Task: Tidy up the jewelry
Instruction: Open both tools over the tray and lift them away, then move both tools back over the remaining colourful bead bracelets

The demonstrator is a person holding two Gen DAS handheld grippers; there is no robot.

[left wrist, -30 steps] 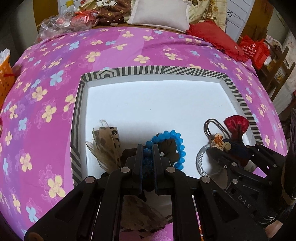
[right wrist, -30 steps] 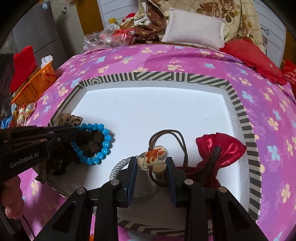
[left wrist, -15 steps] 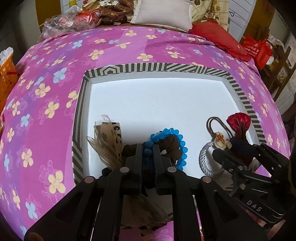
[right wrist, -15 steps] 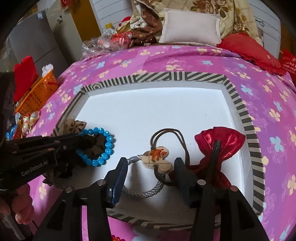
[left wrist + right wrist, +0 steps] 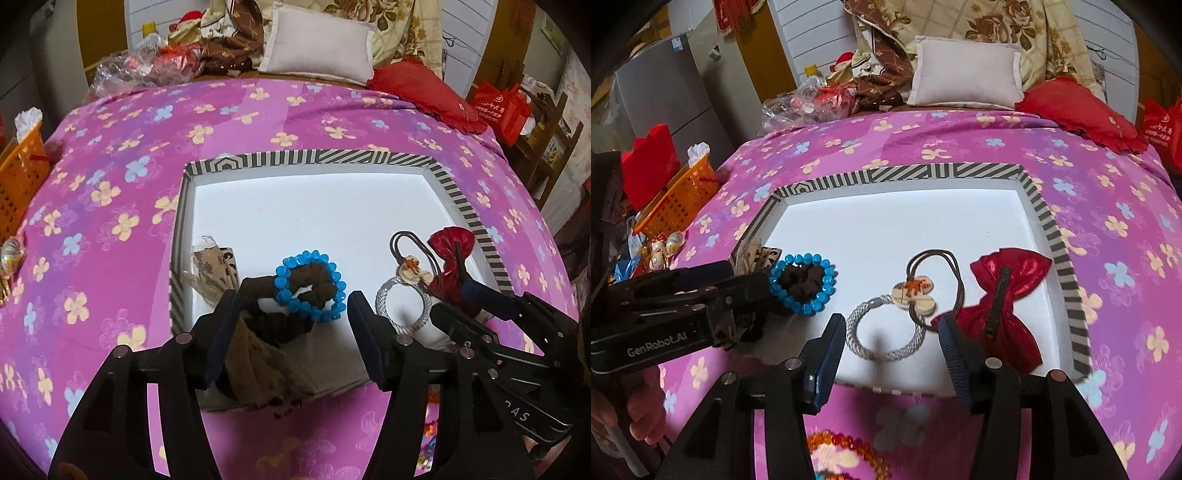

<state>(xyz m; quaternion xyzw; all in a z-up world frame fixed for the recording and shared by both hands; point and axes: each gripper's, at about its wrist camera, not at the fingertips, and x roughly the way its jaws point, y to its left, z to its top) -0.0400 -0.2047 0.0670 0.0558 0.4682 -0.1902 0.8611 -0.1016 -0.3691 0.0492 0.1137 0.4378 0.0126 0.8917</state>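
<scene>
A white tray with a striped rim [image 5: 314, 157] [image 5: 916, 171] lies on the pink flowered bedspread. In it a blue bead bracelet [image 5: 310, 286] [image 5: 803, 282] lies around a brown scrunchie [image 5: 306, 282]. Beside it are a leopard-print bow [image 5: 214, 264], a silver rope bracelet [image 5: 886, 334] [image 5: 400, 308], a flower pendant on a brown cord [image 5: 914, 297] [image 5: 410, 267] and a red bow clip [image 5: 1004, 306] [image 5: 450, 254]. My left gripper [image 5: 293, 306] is open, just short of the blue bracelet. My right gripper [image 5: 892, 338] is open over the silver bracelet.
An orange basket [image 5: 677, 197] stands off the bed's left side. A white pillow [image 5: 316, 44], a red pillow [image 5: 424, 90] and plastic bags [image 5: 147, 68] lie at the far end of the bed. An orange bead bracelet [image 5: 846, 458] lies on the bedspread near me.
My left gripper has opened and let go of the blue bracelet, which now lies in the tray. My right gripper has opened off the flower pendant. Both have drawn back.
</scene>
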